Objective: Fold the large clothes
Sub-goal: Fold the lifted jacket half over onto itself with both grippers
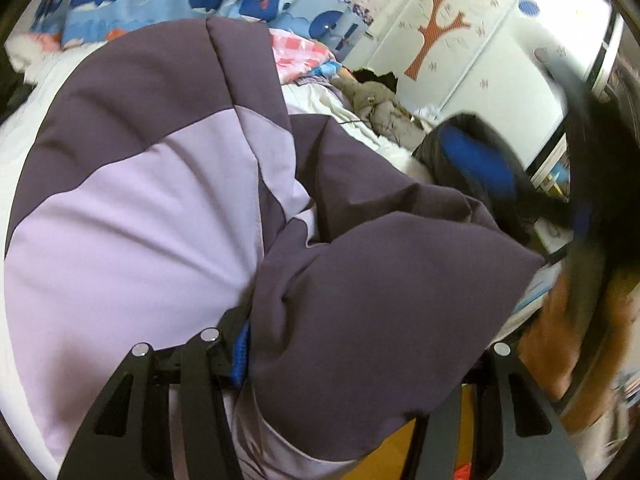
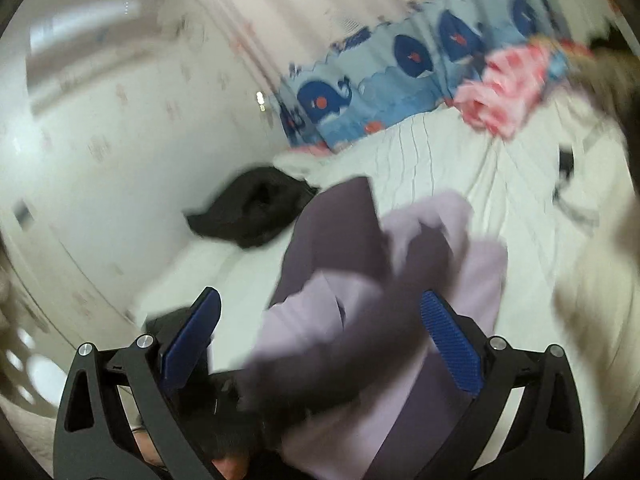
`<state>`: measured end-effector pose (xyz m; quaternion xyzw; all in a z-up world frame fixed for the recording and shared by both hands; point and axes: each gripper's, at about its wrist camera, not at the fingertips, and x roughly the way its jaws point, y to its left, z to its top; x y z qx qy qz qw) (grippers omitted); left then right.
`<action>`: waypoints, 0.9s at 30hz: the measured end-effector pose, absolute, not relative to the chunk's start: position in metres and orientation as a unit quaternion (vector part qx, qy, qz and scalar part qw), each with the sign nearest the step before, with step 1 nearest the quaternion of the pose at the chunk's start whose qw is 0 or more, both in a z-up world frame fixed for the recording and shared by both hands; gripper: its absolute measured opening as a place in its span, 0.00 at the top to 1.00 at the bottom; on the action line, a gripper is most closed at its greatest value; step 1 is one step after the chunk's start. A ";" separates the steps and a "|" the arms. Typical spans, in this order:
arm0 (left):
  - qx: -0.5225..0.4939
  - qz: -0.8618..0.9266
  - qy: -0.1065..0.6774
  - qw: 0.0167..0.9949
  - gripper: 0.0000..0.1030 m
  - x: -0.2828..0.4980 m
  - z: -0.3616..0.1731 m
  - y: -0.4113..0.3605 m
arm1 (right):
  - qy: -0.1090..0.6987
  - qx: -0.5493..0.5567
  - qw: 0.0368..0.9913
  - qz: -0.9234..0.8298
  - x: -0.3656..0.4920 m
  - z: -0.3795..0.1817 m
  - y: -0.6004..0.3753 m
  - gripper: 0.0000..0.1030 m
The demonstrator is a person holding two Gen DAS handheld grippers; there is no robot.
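Left wrist view: I see the purple jacket [image 1: 168, 184], dark purple with pale lilac panels and padded, filling most of the frame and spread over the white bed sheet [image 1: 384, 136]. A thick fold of its dark fabric bulges up between the arms of my left gripper [image 1: 320, 344]. One blue pad [image 1: 241, 354] shows pressed against that fold; the other pad is buried under the cloth, so I read this gripper as clamped on the jacket. Off to the right, blurred, my right gripper [image 1: 484, 164] hangs above the bed edge, its blue pads showing.

From the right wrist camera, the right gripper [image 2: 320, 344] stands with its jaws wide apart, both blue ribbed pads [image 2: 450, 348] bare. The jacket [image 2: 332, 232] lies bunched on the sheet [image 2: 440, 152] beyond and below it, and a blurred dark fold crosses the gap between the pads, though I see neither pad pressing on it.

At the head of the bed stands a blue whale-print cushion [image 2: 360, 92], with a pink checked cloth [image 2: 504, 88] beside it. A black garment [image 2: 248, 212] lies at the sheet's far-left edge.
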<state>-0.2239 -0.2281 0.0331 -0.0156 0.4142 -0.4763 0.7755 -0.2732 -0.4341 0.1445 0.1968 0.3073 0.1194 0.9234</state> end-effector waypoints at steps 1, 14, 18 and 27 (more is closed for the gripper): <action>-0.006 -0.474 0.411 0.779 0.49 -0.226 0.032 -0.233 | 0.341 0.161 0.920 0.110 -0.248 0.146 -0.428 0.06; 0.031 -0.520 0.436 0.734 0.45 -0.254 0.062 -0.170 | 0.532 -0.035 0.846 -0.009 -0.184 0.042 -0.394 0.07; -0.094 -0.457 0.440 0.767 0.34 -0.193 0.075 -0.085 | 0.524 0.010 0.852 -0.005 -0.194 0.034 -0.412 0.07; -0.274 -0.418 0.553 0.667 0.08 -0.073 -0.032 -0.093 | 0.419 0.153 0.894 -0.034 -0.245 0.010 -0.431 0.06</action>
